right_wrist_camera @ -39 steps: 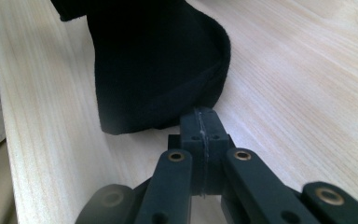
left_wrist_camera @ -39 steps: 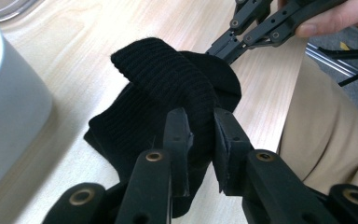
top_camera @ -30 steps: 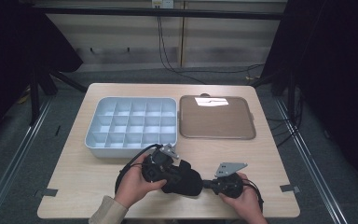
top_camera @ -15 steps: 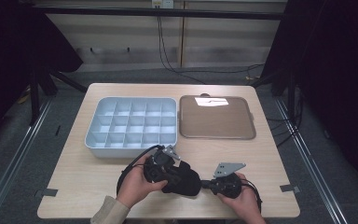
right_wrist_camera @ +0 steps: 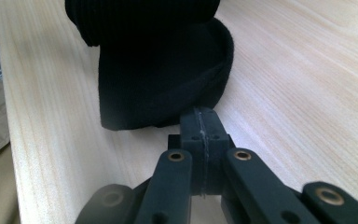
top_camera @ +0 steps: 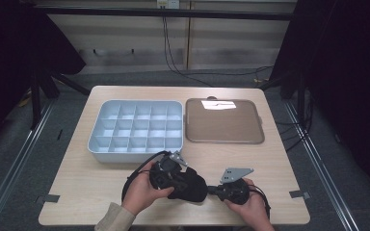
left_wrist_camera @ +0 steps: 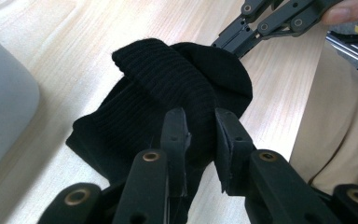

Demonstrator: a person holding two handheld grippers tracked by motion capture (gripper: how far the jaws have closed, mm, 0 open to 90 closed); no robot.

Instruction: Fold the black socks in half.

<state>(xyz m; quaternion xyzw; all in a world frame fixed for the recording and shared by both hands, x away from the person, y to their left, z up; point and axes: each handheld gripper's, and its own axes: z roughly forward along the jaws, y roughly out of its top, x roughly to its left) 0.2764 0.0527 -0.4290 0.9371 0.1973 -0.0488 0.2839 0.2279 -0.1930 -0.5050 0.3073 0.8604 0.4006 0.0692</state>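
wooden table (top_camera: pixel 96 178) takes up most of the high view. far half holds a grey compartment tray (top_camera: pixel 136 129) on the left and a flat brown tray (top_camera: pixel 224 121) just beside it on the right, the two nearly touching. both sit well apart from the person's edge.

black knit cloth (top_camera: pixel 189 185) lies bunched on the near part of the table, just in front of the grey tray, between the two hands. in the left gripper view the cloth (left_wrist_camera: pixel 168 98) is folded over itself in a ribbed hump.

left gripper (top_camera: pixel 173 179), held in the left hand (top_camera: pixel 142 192), sits on the cloth's left side. its own view shows the left gripper (left_wrist_camera: pixel 200 135) with jaws a small way apart and cloth between them, so it grips the cloth.

right gripper (top_camera: pixel 217 189), in the right hand (top_camera: pixel 250 207), meets the cloth's right edge. its own view shows the right gripper (right_wrist_camera: pixel 200 123) with jaws pressed flat together, tips touching the cloth's (right_wrist_camera: pixel 163 79) hem; cannot tell if any fabric is pinched.
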